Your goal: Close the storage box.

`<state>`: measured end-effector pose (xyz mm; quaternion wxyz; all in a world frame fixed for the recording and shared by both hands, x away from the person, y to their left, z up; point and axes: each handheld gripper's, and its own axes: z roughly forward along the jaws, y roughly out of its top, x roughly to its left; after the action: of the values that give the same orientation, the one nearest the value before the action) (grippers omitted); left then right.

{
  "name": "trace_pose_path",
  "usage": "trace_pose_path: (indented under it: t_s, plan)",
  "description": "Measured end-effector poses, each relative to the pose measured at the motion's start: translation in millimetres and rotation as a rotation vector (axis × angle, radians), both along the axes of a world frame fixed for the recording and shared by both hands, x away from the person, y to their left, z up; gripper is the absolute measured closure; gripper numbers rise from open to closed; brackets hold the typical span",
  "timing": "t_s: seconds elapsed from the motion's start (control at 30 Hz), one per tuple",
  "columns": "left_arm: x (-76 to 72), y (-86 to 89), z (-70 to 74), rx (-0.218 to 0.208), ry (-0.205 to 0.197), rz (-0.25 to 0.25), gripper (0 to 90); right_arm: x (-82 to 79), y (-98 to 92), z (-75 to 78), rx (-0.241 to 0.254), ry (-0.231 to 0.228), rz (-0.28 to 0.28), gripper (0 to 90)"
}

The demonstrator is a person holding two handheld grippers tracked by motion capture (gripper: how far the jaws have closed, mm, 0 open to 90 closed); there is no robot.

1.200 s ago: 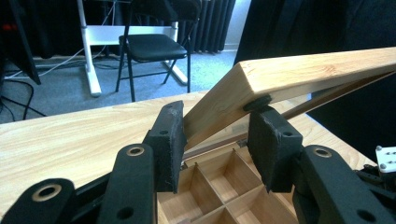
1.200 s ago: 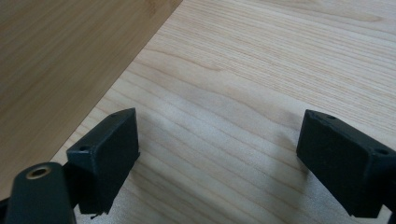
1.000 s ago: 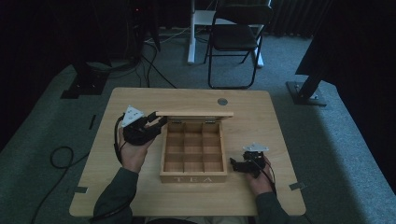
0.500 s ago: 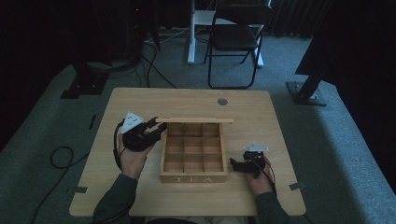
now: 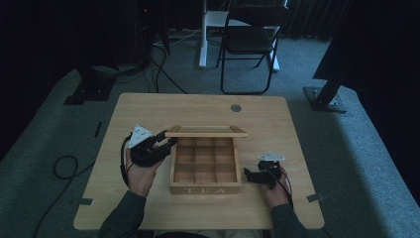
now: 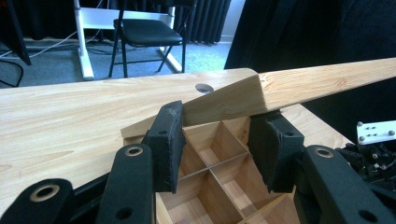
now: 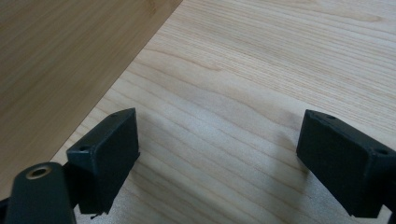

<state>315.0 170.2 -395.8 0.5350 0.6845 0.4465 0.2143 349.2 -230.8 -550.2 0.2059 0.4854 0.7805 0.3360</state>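
A wooden tea box (image 5: pixel 205 188) with several empty compartments (image 6: pixel 219 140) stands mid-table. Its lid (image 5: pixel 206 131) is hinged at the far side and hangs partly lowered over it. My left gripper (image 5: pixel 166 144) is at the lid's left front corner. In the left gripper view the jaws stand apart under the lid (image 6: pixel 317 81), whose corner lies across them, left gripper (image 6: pixel 217 149) open. My right gripper (image 5: pixel 249 174) rests low on the table to the right of the box. It is open, right gripper (image 7: pixel 219 154) bare between the pads, facing the box's side wall (image 7: pixel 60 56).
The light wooden table (image 5: pixel 277 134) has a round cable hole (image 5: pixel 236 107) behind the box. A black chair (image 5: pixel 250 39) and a white desk leg (image 5: pixel 203 34) stand beyond the far edge. A cable (image 5: pixel 64 166) loops on the carpet at the left.
The lid has swung down toward the box, with my left gripper following beneath its corner. The right gripper has stayed put.
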Motion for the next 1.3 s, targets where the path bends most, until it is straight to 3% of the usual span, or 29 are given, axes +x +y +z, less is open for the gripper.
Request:
trace_pose_path:
  t_s: [0.9, 1.3]
  plan:
    - [-16.9, 0.5, -18.7, 0.006, 0.003, -0.009, 55.7, 0.0, 0.0, 0.0, 0.001, 0.000, 0.000, 12.4]
    - [-24.7, -0.2, -29.1, 0.010, 0.024, -0.007, 55.2, -0.1, 0.0, 0.2, 0.000, 0.002, 0.000, 12.5]
